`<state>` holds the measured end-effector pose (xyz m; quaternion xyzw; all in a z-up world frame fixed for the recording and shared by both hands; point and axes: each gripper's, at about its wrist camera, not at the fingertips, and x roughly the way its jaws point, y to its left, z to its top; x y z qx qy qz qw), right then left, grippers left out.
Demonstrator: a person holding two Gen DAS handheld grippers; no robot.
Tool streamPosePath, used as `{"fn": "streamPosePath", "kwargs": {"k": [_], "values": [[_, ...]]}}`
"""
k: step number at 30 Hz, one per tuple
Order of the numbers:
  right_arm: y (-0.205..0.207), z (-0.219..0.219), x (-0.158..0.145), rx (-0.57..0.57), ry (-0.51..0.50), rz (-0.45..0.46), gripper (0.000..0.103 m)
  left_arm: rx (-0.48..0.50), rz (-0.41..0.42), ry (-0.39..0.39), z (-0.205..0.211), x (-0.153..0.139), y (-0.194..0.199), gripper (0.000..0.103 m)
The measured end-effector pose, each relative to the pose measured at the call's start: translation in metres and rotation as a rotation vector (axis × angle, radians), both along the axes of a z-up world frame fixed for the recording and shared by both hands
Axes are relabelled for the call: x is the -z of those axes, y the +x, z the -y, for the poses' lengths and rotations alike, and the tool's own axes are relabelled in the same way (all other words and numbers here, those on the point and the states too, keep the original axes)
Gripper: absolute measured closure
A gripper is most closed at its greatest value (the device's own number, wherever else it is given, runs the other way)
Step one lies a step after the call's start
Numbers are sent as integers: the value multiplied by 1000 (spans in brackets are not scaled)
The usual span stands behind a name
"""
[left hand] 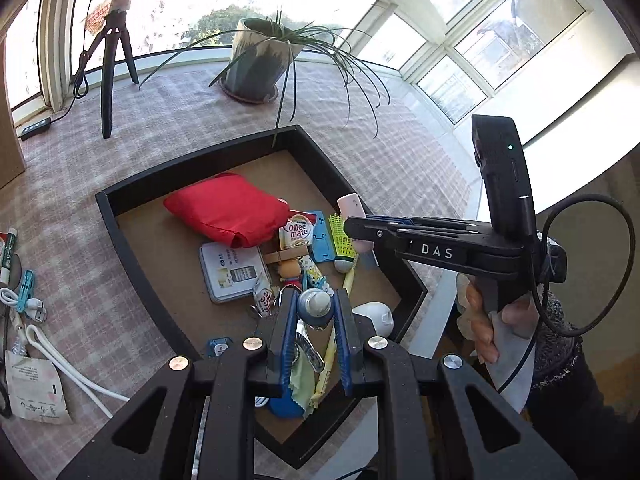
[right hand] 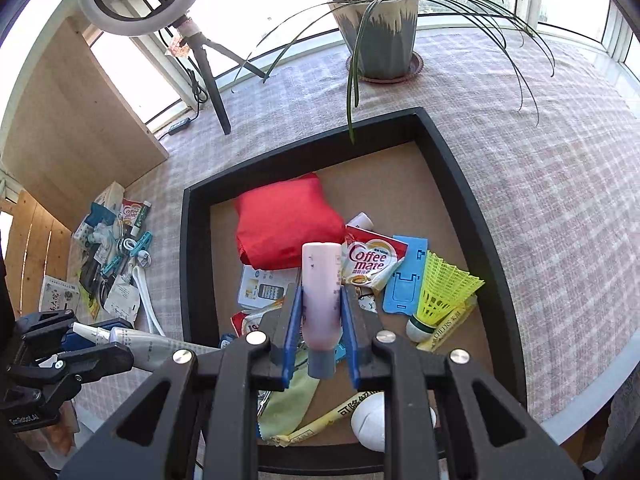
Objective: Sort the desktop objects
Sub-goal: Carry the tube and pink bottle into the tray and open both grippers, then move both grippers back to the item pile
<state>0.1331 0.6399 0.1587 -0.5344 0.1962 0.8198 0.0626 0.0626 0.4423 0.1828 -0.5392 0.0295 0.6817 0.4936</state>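
1. Looking along the left gripper (left hand: 314,316), we see its jaws narrow, clamped on a grey-white tube (left hand: 315,307) whose capped tip points at the camera, over the black tray (left hand: 320,160).
2. Looking along the right gripper (right hand: 320,320), we see its jaws narrow, clamped on a pink tube (right hand: 321,292) standing nearly upright, grey cap down, above the tray's middle.
3. Only the left view shows the person's hand (left hand: 486,320) on the right gripper's handle, with the pink tube's end poking past its blue pads.
4. Only the right view shows the grey-white tube's full length, lying sideways in the left gripper, just beside the tray's left wall and over the checked table (right hand: 560,200).
5. Only the right view shows the whole pile (right hand: 112,256) of loose items on the table left of the tray.
6. In the tray we count one red pouch (right hand: 286,220), one Coffee mate sachet (right hand: 372,260), one blue phone stand (right hand: 406,276), one yellow shuttlecock (right hand: 440,292) and one white egg-shaped thing (right hand: 370,420).
7. We count one potted plant (right hand: 378,28) and one ring light (right hand: 132,4) on its tripod.
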Motion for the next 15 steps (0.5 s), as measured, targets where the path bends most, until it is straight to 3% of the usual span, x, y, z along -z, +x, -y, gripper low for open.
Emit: {"fn": "streamPosePath", "kwargs": {"k": [2, 3, 4, 6, 15], "values": [[1, -1, -1, 6, 6, -4, 83, 9, -3, -17, -7, 0, 3, 87], [1, -1, -1, 11, 8, -6, 83, -1, 2, -25, -8, 0, 2, 80], [0, -2, -1, 15, 7, 3, 81, -16, 12, -31, -9, 1, 0, 64], [-2, -1, -1, 18, -11, -1, 67, -32, 17, -21, -6, 2, -3, 56], [-24, 30, 0, -58, -22, 0, 65, -135, 10, -52, 30, 10, -30, 56]]}}
